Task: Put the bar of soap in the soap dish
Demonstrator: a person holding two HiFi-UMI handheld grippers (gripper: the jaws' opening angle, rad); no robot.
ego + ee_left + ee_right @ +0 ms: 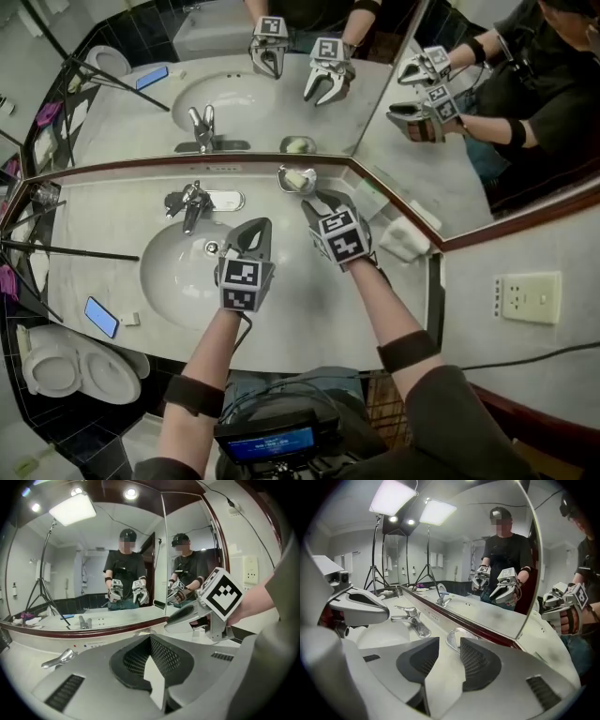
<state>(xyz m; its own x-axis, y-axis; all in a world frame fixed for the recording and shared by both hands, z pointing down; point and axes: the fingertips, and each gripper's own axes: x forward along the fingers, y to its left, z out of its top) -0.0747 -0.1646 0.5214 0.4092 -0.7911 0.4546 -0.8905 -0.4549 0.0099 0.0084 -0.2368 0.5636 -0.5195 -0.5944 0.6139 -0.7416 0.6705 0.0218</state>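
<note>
A pale bar of soap (297,179) lies in the shiny metal soap dish (284,173) at the back of the counter, against the mirror's lower frame. My right gripper (321,203) hovers just in front of the dish, open, with nothing between its fingers. In the right gripper view the dish (451,641) shows just beyond the parted jaws of the right gripper (450,645), partly hidden by the right one. My left gripper (258,226) is shut and empty over the right rim of the basin. Its closed jaws (151,638) point at the mirror.
A chrome faucet (192,204) stands behind the basin (169,281). A blue phone (101,317) lies at the counter's left front. A white folded packet (405,239) sits in the right corner. Mirrors meet at an angle behind the dish. Tripod legs (70,249) cross the left side.
</note>
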